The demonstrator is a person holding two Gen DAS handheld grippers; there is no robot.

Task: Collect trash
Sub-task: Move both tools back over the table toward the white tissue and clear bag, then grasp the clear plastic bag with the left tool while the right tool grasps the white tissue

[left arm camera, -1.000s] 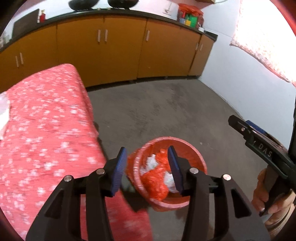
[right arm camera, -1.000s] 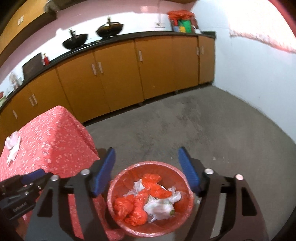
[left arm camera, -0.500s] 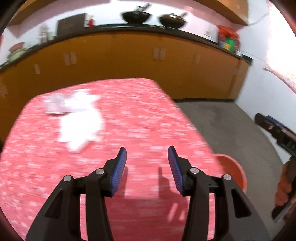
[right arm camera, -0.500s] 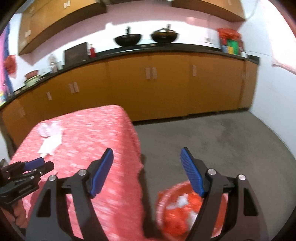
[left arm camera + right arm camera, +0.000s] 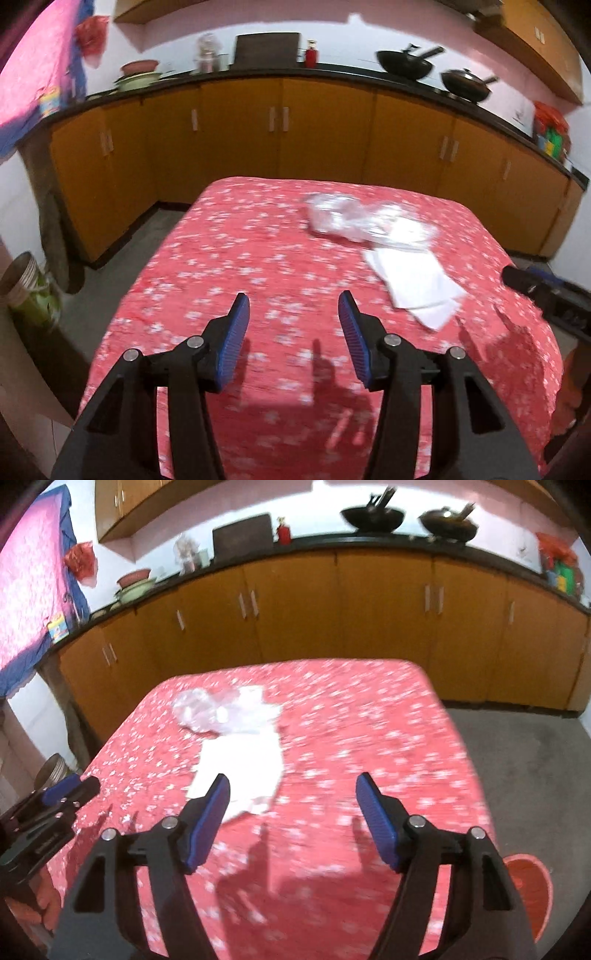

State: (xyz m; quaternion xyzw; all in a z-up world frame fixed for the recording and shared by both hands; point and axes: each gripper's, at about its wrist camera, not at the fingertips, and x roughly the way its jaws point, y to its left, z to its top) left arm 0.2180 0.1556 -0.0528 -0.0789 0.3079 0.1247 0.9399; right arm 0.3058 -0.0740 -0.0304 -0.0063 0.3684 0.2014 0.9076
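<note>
White paper sheets (image 5: 413,280) and a crumpled clear plastic wrapper (image 5: 336,218) lie on a table with a red flowered cloth (image 5: 240,266). My left gripper (image 5: 293,325) is open and empty above the table's near part, left of the paper. In the right wrist view the paper (image 5: 243,760) and plastic wrapper (image 5: 201,710) lie ahead to the left. My right gripper (image 5: 293,805) is open and empty, its left finger over the paper's near edge. A red trash bin (image 5: 532,893) shows at the lower right, beside the table.
Orange kitchen cabinets (image 5: 325,136) with a black counter run behind the table. Woks (image 5: 404,64) stand on the counter. A stack of cups (image 5: 22,277) stands on the floor at left. Grey floor (image 5: 524,760) lies to the right of the table.
Both grippers swung away from above the red bin to the left and now face the table with the paper and plastic. Both stayed open and empty.
</note>
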